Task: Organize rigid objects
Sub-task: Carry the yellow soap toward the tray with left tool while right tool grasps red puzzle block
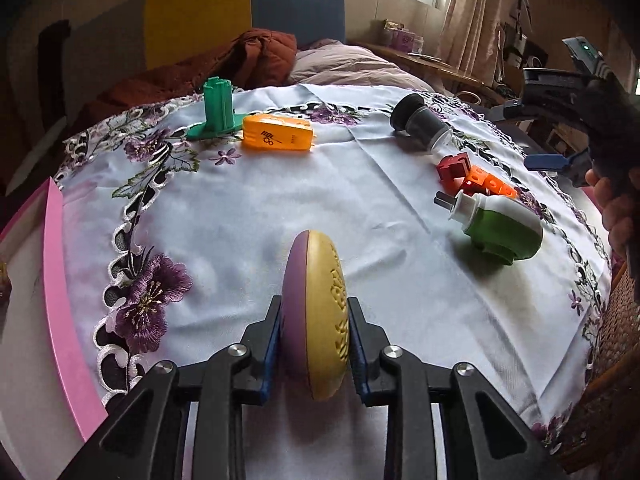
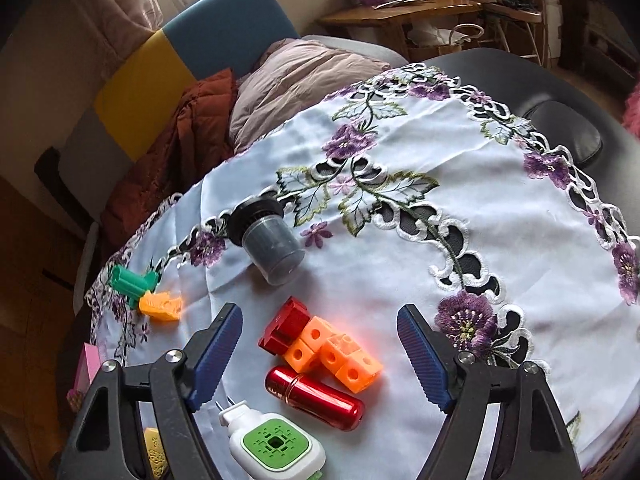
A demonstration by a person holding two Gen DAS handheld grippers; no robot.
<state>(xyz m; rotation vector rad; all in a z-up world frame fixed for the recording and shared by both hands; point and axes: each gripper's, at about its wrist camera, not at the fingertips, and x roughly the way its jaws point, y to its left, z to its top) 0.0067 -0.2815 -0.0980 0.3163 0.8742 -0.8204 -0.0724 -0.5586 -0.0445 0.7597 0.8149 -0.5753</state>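
Note:
My left gripper (image 1: 314, 316) is shut on a flat oval yellow and purple disc (image 1: 320, 312), held on edge just above the white embroidered cloth (image 1: 248, 220). My right gripper (image 2: 320, 328) is open and empty, hovering over a red and orange block cluster (image 2: 320, 344) and a red metal cylinder (image 2: 316, 392). A green and white plug-in device (image 2: 276, 444) lies beside them; it also shows in the left wrist view (image 1: 500, 224). A dark jar (image 2: 268, 240) lies on its side. A green stand (image 1: 218, 108) and an orange case (image 1: 278, 133) sit at the far side.
A pink-rimmed box (image 1: 60, 300) stands at the cloth's left edge. A bed with a brown quilt (image 2: 176, 136) and a pillow lies behind the table. A wooden desk (image 2: 400, 12) stands at the back right. A wicker edge (image 1: 616, 344) is at the right.

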